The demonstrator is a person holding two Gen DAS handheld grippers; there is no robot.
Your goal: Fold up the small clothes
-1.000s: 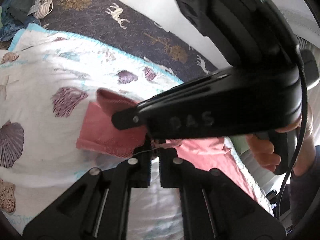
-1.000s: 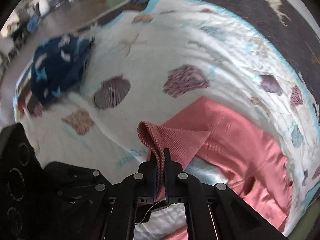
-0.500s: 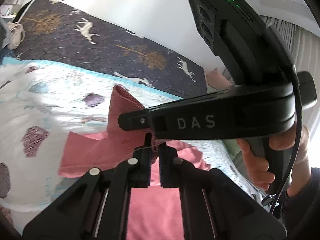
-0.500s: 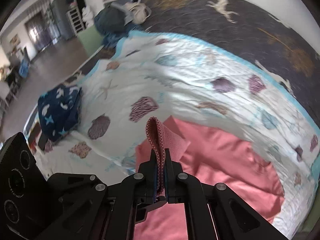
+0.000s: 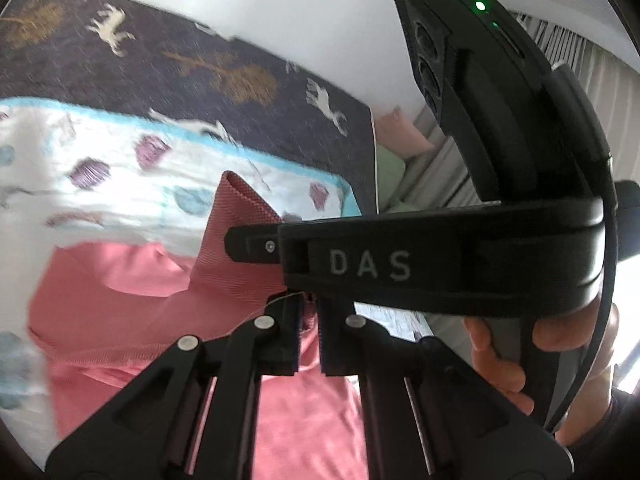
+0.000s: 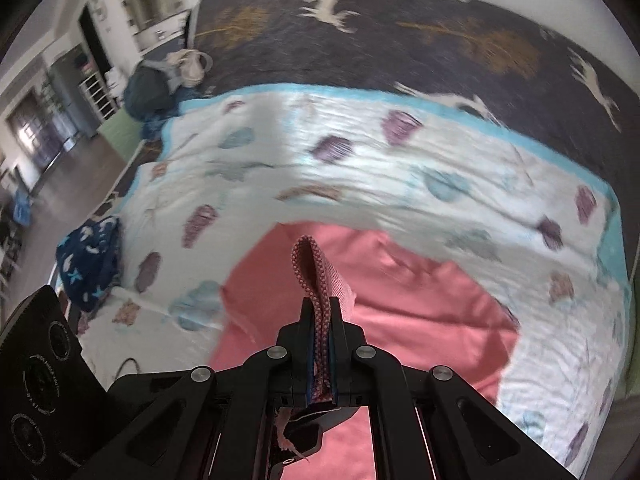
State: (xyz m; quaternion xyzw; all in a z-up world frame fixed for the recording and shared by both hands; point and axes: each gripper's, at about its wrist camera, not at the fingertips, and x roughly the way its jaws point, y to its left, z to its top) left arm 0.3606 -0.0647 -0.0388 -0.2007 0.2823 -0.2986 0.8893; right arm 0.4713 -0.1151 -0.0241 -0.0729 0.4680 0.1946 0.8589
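Observation:
A pink garment lies on a white seashell blanket. My left gripper is shut on a bunch of its fabric, lifted above the blanket. The right gripper's body crosses the left wrist view just beyond, held by a hand. In the right wrist view my right gripper is shut on a folded ribbed edge of the pink garment, which stands up between the fingers. The rest of the garment spreads flat below.
A dark blanket with deer and trees covers the far side of the bed. A navy patterned garment lies at the blanket's left edge. A pile of clothes sits at the far left corner. Floor and furniture lie beyond.
Both grippers have carried the held pink edges up and toward the far side of the garment. More of the pink garment now lies beneath them.

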